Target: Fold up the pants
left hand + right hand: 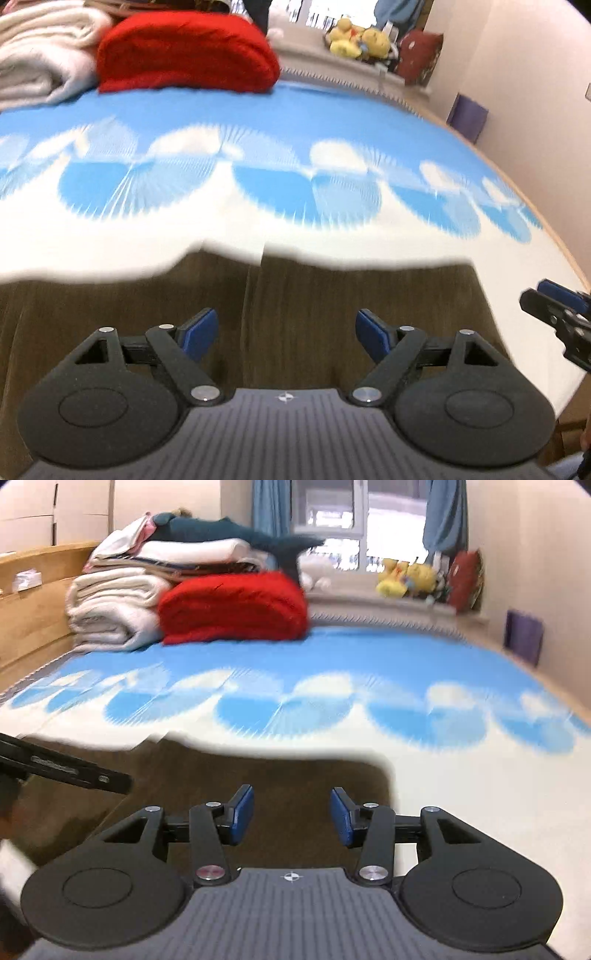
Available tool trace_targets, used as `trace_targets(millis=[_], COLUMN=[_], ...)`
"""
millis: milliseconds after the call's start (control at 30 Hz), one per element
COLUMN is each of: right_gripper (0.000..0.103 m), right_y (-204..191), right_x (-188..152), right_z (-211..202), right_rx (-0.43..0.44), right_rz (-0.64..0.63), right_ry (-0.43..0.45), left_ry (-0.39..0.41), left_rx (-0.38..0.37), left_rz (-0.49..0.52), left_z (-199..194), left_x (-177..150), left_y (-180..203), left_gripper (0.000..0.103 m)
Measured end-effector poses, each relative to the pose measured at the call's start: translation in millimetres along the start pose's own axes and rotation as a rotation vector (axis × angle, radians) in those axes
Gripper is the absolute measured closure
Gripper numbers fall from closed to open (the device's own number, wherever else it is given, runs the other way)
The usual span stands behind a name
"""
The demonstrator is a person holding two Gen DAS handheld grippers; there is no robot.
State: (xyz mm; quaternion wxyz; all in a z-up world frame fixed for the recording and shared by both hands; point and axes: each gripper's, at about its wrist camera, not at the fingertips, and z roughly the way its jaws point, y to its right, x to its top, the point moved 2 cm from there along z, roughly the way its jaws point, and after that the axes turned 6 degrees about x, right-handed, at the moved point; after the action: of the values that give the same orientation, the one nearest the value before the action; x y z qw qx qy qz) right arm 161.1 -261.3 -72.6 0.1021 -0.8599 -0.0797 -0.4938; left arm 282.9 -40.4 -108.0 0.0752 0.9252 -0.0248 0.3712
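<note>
**A:** Pants, brown corduroy-looking fabric point(295, 295), are spread flat on the near part of the bed's blue-and-white cloud-print sheet point(295, 122), straight edge facing the far end. Anything gripped?

**B:** Nope. The left tongs point(286, 334) are seen spread wide above the cloth, nothing caught between the blue pads point(199, 332). The right tongs point(291, 819) are parted about halfway over the pants' right corner, also empty. Contact with the fabric can't be told, everything's blurred.

**A:** Background stuff?

**B:** A folded red fuzzy blanket point(232, 605) is stacked beside cream folded blankets point(110, 605) at the far end, and yellow plush toys point(406, 578) are lined up on the windowsill.
</note>
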Motion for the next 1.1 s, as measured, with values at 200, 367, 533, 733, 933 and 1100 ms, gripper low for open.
trace_targets(millis=[200,367,533,733,933,1100], right_gripper=[0.068,0.071,0.071,0.069,0.061,0.045], right_y=[70.1,78.9,67.3,68.3,62.8,69.5], right_x=[35.2,1.0,4.6,-9.2,-6.1,-8.0], right_z=[96.9,154.8,132.8,123.4,102.1,23.2], right_rx=[-0.019,-0.053,-0.058,-0.012,-0.072,-0.053], right_rz=[0.094,0.121,0.081,0.042,0.026,0.235], right_ry=[-0.140,-0.340,-0.292,-0.385,-0.310,-0.176], left_ry=[-0.066,-0.075,-0.102,-0.134,-0.082,-0.047], left_rx=[0.054,0.128,0.123,0.173,0.130,0.058], left_rz=[-0.069,-0.010,-0.026,0.043,-0.069,-0.028], left_z=[74.5,108.1,94.7,91.3,28.8,-32.2], left_x=[34.7,20.1,21.8,-6.1,-18.6,-53.6], left_y=[-0.2,-6.3,-9.7,-6.2,-21.2,-18.5], left_gripper=[0.016,0.008,0.008,0.001,0.001,0.001])
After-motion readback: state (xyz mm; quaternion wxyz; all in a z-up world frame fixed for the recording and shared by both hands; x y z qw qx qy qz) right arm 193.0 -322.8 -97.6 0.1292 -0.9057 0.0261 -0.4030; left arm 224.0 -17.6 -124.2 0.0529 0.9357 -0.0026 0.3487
